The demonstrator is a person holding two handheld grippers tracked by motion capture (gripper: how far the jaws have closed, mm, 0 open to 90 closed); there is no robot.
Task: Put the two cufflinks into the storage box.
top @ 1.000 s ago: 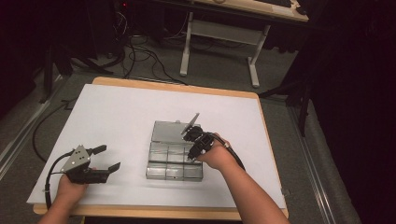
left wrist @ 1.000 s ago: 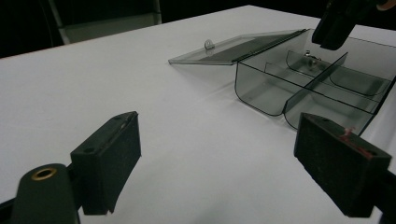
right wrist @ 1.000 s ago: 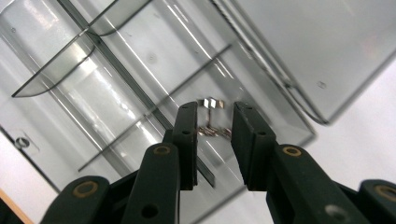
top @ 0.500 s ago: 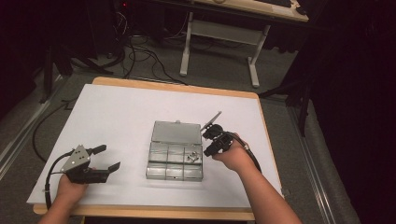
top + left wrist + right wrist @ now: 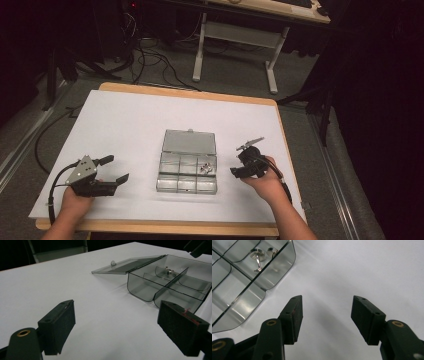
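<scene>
A clear plastic compartment box [image 5: 186, 184] lies mid-table with its lid [image 5: 189, 142] folded flat toward the far side. Small metal pieces [image 5: 206, 168] rest in its far right compartment, and they look like pins [image 5: 259, 255] in the right gripper view. My right gripper [image 5: 239, 162] is just right of the box, above the table, open and holding nothing [image 5: 327, 315]. The box wall [image 5: 242, 282] is off its left jaw. My left gripper [image 5: 114, 169] is held near the front left edge, open and empty [image 5: 120, 325], pointing toward the box [image 5: 170, 285].
A white sheet [image 5: 130, 125] covers the wooden table [image 5: 165, 227]. A desk frame [image 5: 235, 35] and cables [image 5: 150, 37] stand on the floor beyond the far edge. Bare sheet surrounds the box on all sides.
My right gripper has drawn away from above the box, moving right and toward the near edge. The left gripper has stayed where it was.
</scene>
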